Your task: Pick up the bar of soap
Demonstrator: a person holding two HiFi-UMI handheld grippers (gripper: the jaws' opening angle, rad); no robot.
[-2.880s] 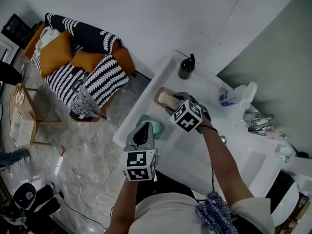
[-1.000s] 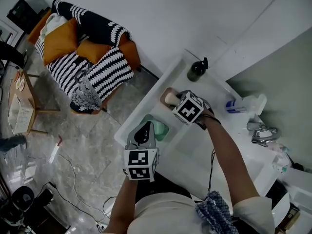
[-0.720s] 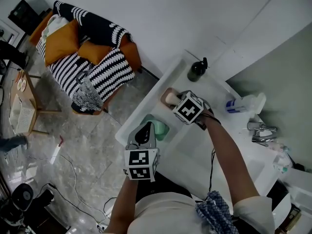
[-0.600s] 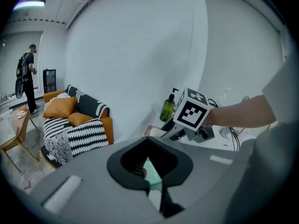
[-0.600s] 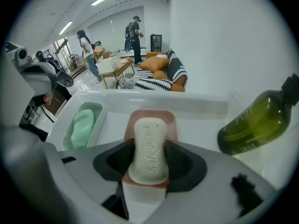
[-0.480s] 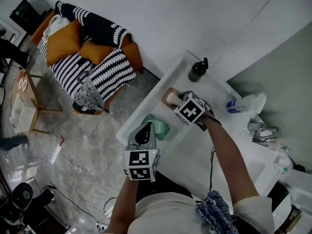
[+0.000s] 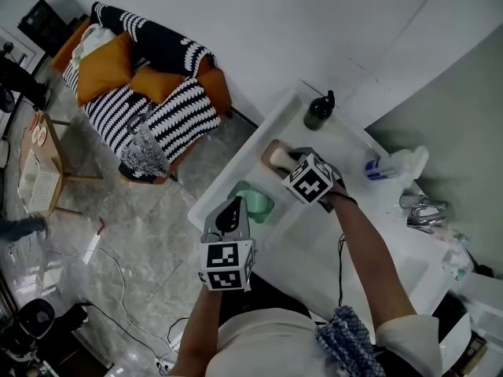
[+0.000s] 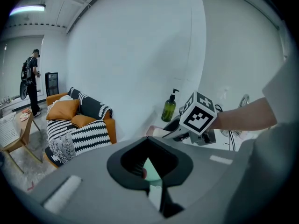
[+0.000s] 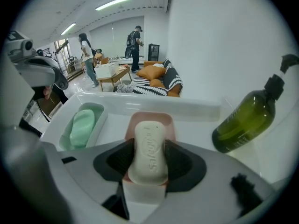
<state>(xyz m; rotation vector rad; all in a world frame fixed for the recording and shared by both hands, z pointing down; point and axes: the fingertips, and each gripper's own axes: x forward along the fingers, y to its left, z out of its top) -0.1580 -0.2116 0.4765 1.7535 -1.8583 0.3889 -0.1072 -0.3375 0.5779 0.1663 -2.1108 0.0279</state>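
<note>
Almost nothing moved vs a second ago: right tongs are in the same spot over the pink dish, cube tipped a touch. Left tongs are parked as before.

Right tongs: jaws wide, one each side of the soap, pads against its long sides, no gap visible. Soap runs lengthwise along the tongs, centred between the pads, far end sticking out past the tips. It is still down in the pink dish; dish rim shows past the far end and under the near end. Can't tell if it's off the dish floor.

Left tongs: tips together, nothing held. They hang at the front edge of the counter, near the green dish. Green shows through the hollow between the jaws, beyond them.

Around:
- Green soap lies in the green dish, just left of the pink dish in the right gripper view, dishes apart.
- Green pump bottle stands upright to the right, near the pink dish but not touching.
- Head view: tap further along the counter past the right arm.
- Striped sofa with orange cushions sits on the floor beyond the counter's end.
- Two people stand far back in the room in the right gripper view.
</note>
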